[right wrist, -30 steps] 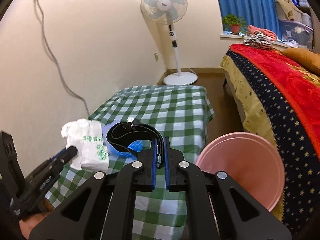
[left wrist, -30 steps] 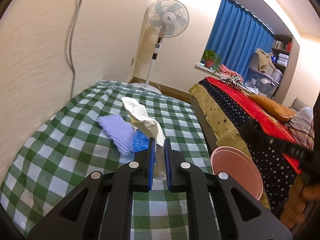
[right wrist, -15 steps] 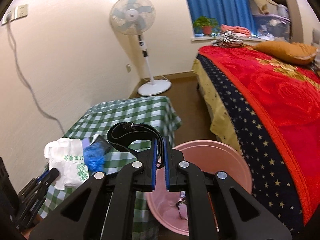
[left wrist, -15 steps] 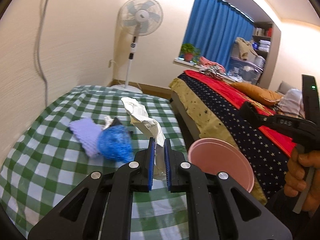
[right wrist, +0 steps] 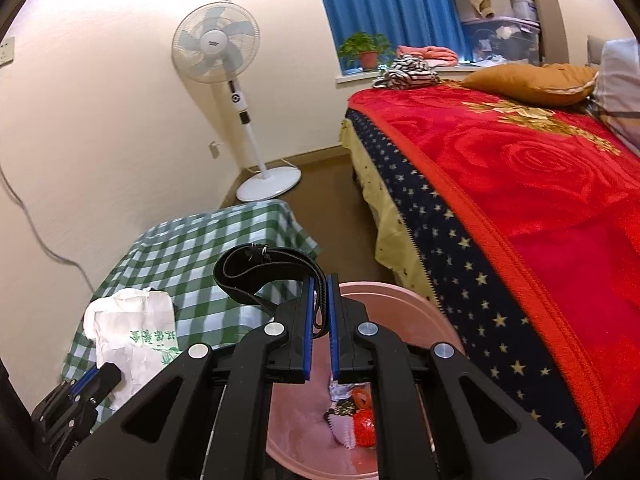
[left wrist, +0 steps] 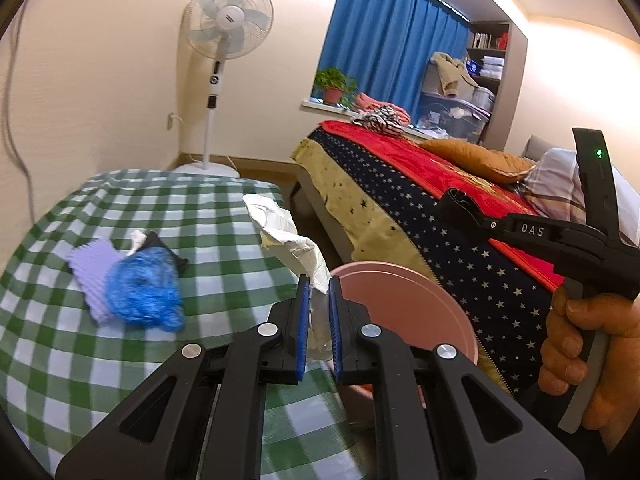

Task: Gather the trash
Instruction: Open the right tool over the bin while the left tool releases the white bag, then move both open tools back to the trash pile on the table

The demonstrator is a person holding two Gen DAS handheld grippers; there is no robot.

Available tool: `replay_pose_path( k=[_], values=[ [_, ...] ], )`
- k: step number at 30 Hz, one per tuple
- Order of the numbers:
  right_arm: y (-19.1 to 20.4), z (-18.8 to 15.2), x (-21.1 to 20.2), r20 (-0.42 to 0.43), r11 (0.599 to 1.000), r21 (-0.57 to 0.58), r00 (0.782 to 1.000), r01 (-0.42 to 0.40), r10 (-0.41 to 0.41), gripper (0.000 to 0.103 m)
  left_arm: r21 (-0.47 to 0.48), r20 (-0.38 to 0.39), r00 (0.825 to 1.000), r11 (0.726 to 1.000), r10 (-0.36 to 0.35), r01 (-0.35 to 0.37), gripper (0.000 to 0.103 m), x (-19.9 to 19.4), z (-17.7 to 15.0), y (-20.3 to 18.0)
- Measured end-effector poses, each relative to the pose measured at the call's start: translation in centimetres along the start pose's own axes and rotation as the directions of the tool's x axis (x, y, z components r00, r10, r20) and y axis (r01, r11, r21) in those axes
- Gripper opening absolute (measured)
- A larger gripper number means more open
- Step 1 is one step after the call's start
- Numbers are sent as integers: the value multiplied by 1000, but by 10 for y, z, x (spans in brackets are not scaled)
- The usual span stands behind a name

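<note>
The left gripper is clamped on a crumpled white bag, held at the edge of the pink bin, beside the checked table. Only this view shows the blue wad and purple foam net lying on the cloth. The right gripper pinches a black strap above the bin, and only its camera looks inside: orange and white scraps at the bottom.
</note>
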State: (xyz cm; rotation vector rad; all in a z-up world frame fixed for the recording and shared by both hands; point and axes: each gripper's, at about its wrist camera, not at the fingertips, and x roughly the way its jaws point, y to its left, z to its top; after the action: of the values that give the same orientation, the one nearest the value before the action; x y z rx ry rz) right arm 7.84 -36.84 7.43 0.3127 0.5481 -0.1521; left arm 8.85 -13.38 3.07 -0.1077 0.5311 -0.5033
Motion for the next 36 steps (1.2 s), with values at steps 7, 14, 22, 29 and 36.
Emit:
replay_pose_path(
  k=[7,14,22,29,36],
  values=[
    [-15,-1,2,-7,999,42,1000,3,-3,7,22,-37,999,999,-30,31,9,29,1,-17],
    [-21,-1,10,-17,998,64,1000,17,-16,7,43,-65,997,998,-47,50,9,51,3,-29],
    [-24,-1,12,-24,996,84,999,23,-22,7,55,-90,994,997,-55,60,9,67,1,-37],
    [-31,-1,12,-27,992,109,998,68,-65,43,27,-126,990,997,-70,74,24,74,-1,-36],
    [-25,-2,9,-17,995,86,998,55,-53,43,21,-130,990,998,-57,60,24,59,-7,-29]
  ],
)
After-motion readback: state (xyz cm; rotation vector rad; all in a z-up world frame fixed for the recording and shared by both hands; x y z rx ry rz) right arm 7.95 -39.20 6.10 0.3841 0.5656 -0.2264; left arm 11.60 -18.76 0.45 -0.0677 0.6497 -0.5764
